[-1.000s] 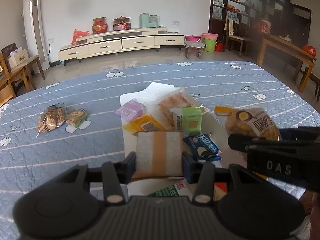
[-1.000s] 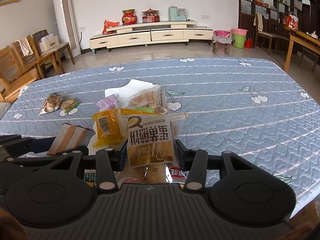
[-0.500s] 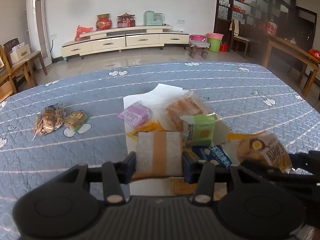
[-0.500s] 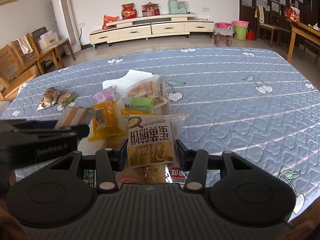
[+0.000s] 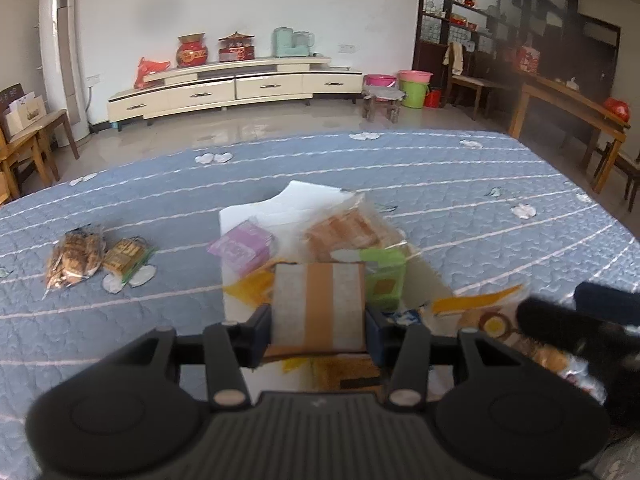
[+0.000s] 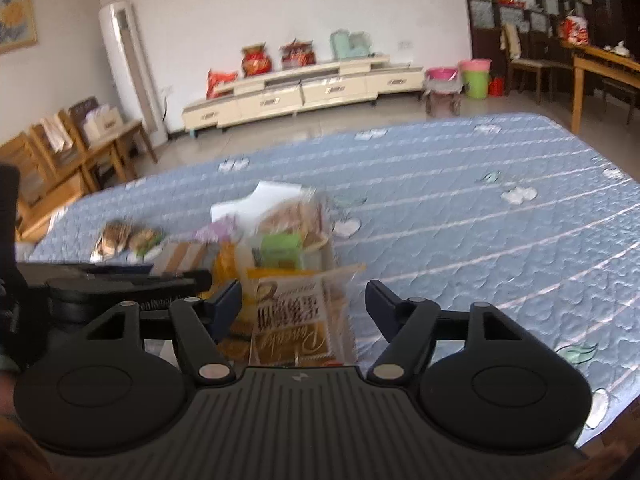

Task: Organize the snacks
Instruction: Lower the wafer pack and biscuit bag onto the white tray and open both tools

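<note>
Left wrist: striped packet [image 5: 319,306] between left gripper [image 5: 319,330] pads (clamped)

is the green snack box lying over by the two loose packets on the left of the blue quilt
No, the green snack box sits in the central pile on the white paper, apart from those packets.

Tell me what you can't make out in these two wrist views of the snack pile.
- Left wrist view: the left claw, shut on the brown-striped packet, hides that packet's lower edge and the snacks beneath.
- Right wrist view: motion blur smears the yellow packet's print between the opening right claw.
- Both views: the two small packets are too small to identify.
</note>
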`<state>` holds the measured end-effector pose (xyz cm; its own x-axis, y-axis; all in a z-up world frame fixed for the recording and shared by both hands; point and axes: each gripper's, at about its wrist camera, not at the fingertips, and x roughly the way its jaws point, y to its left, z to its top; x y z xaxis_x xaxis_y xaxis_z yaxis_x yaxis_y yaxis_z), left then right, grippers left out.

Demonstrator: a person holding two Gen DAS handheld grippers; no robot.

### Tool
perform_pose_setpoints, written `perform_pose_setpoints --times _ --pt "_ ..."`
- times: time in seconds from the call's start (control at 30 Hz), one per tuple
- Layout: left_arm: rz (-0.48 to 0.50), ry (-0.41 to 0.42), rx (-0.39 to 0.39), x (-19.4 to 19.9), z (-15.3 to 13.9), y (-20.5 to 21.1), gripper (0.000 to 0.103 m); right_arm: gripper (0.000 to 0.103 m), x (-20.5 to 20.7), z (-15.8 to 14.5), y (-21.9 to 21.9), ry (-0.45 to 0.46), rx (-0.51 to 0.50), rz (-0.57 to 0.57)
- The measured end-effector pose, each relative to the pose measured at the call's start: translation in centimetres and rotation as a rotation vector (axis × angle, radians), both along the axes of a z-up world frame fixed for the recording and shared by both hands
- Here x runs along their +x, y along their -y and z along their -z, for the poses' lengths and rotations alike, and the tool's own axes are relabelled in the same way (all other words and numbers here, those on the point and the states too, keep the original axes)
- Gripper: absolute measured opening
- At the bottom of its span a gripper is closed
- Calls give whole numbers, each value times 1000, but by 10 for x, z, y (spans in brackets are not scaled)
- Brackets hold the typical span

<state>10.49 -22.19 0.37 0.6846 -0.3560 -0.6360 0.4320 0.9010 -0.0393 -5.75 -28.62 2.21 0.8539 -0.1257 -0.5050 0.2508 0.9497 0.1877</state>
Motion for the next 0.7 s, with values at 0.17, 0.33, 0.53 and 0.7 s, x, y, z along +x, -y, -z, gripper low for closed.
perform_pose_setpoints --times 0.17,0.33,0.53,0.7 --pt "54 -2 -34 -3 -5 5 64 89 -9 -13 4 54 -17 58" --pt "19 39 -21 -10 -14 -3 79 89 -12 -18 0 66 -37 63" --pt "-69 49 -16 -13 -25 -29 82 89 -11 -19 -7 65 -51 46" --pt "-132 67 14 -20 -31 -51 83 89 -3 -19 -21 51 -73 -5"
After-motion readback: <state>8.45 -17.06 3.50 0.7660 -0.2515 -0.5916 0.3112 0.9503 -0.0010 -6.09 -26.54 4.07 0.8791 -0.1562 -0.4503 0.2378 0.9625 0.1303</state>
